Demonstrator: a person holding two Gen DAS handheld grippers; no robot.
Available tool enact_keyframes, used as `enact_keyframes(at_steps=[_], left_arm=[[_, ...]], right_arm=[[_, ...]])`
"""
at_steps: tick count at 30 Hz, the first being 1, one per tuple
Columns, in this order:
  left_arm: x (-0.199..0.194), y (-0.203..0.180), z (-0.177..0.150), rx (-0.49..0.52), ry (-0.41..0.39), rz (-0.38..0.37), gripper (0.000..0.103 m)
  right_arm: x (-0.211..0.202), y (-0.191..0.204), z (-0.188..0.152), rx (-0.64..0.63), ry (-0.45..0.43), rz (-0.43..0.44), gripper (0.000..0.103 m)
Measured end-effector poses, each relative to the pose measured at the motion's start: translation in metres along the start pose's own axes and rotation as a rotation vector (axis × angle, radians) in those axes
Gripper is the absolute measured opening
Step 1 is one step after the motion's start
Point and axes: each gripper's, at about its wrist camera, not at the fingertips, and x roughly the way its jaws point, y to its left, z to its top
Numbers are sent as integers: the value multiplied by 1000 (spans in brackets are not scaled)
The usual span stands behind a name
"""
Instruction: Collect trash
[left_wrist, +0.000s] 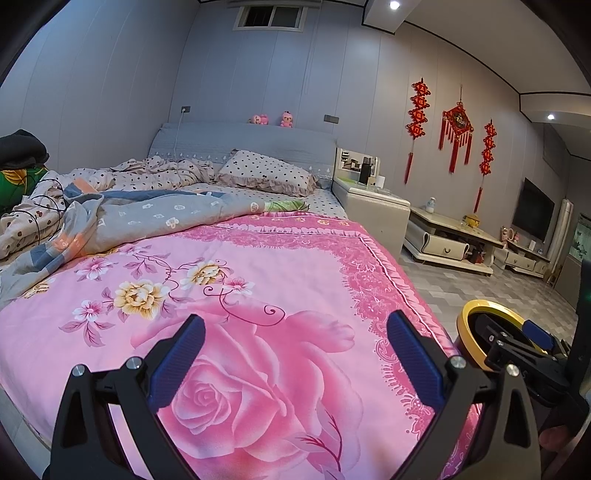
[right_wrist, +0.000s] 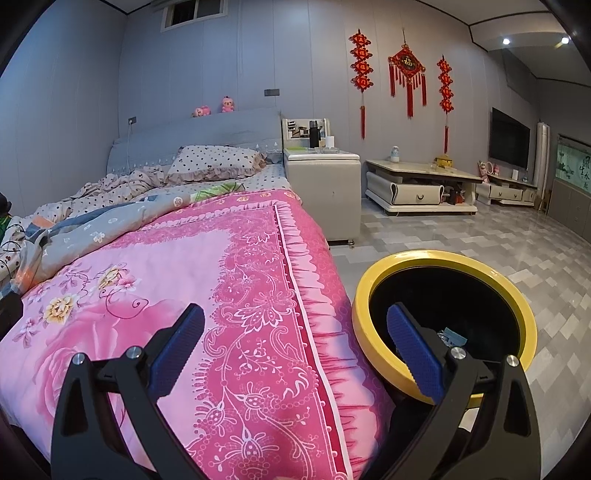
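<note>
Home bedroom: bed (left_wrist: 258, 280) with floral quilt, pillow (left_wrist: 266, 171), wall knots (right_wrist: 406, 70), TV (right_wrist: 509, 138).

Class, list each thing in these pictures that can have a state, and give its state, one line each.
left gripper: open, empty, over the bed.
right gripper: open, empty.
trash bin: upright, uncovered, scraps inside.
pink quilt: spread flat.
grey blanket: crumpled.
television: off.

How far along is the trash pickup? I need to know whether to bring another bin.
Something small and blue-white already lies inside the yellow-rimmed bin beside the bed. Nothing is in hand: the left gripper and right gripper are both open and empty. No loose trash shows on the pink bedspread; the rumpled far side of the bed is unclear.
</note>
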Motion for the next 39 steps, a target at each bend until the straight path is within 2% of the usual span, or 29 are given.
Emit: enact_keyframes(at_steps=[39], left_arm=[[3, -1, -3, 1, 6, -3, 95]], right_arm=[[9, -5, 0, 9, 40, 4, 95]])
